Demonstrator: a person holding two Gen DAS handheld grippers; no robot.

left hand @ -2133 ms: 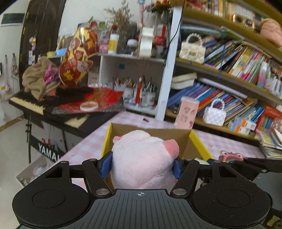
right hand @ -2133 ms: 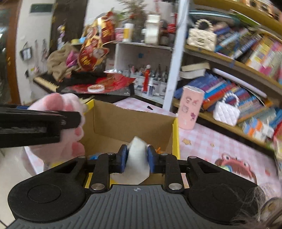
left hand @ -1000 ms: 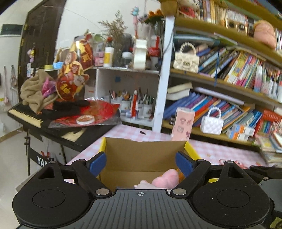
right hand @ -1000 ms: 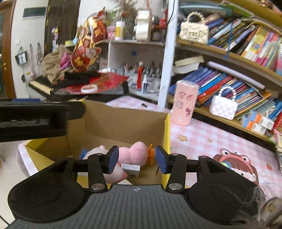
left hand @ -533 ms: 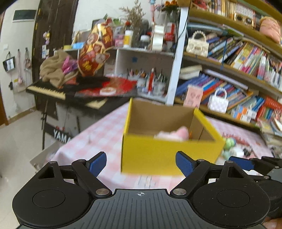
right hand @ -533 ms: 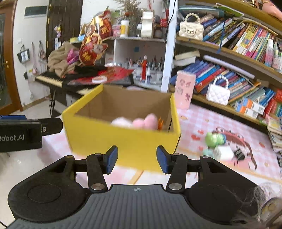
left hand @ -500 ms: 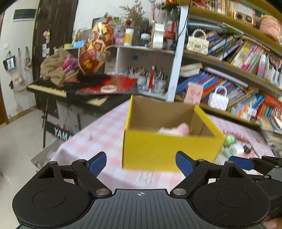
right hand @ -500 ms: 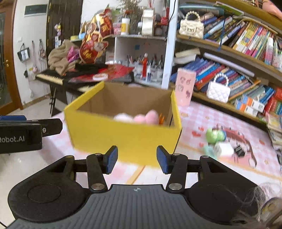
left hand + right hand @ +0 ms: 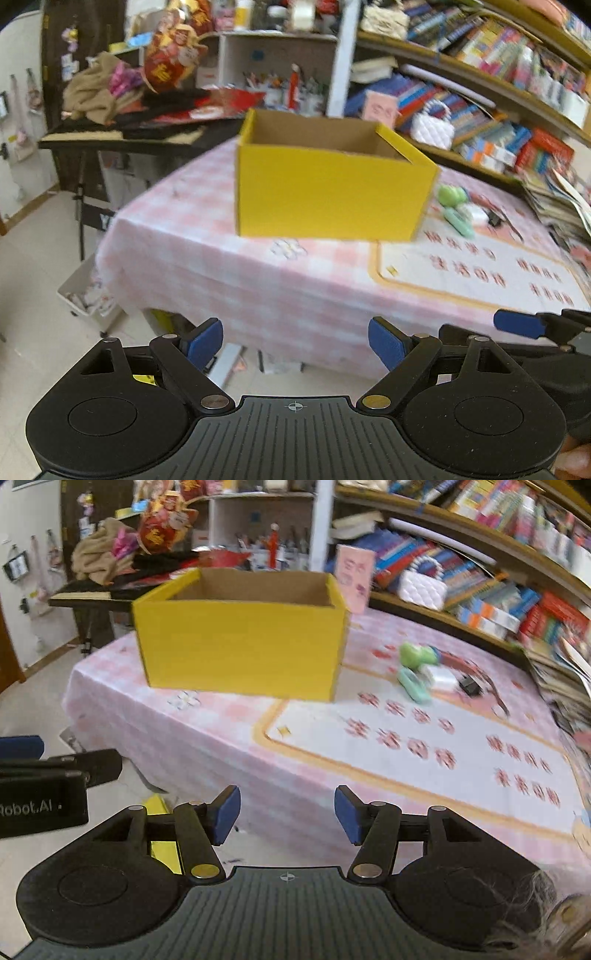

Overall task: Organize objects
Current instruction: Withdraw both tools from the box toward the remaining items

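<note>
A yellow cardboard box (image 9: 328, 192) stands on the table with the pink checked cloth (image 9: 207, 258); it also shows in the right wrist view (image 9: 240, 653). Its contents are hidden from this low angle. My left gripper (image 9: 295, 345) is open and empty, held off the table's near edge. My right gripper (image 9: 286, 814) is open and empty, also back from the edge. A green toy (image 9: 417, 655), a mint-green object (image 9: 413, 681) and small white and black items lie right of the box.
A printed mat (image 9: 424, 746) covers the table's right part. Bookshelves (image 9: 480, 554) rise behind the table. A keyboard piled with clothes (image 9: 103, 122) stands at the left. A pink cup (image 9: 354, 583) stands behind the box. Floor lies below both grippers.
Both grippers let go of the plush and the white item into the box, opened, then pulled back and down away from the table. The box now looks farther off.
</note>
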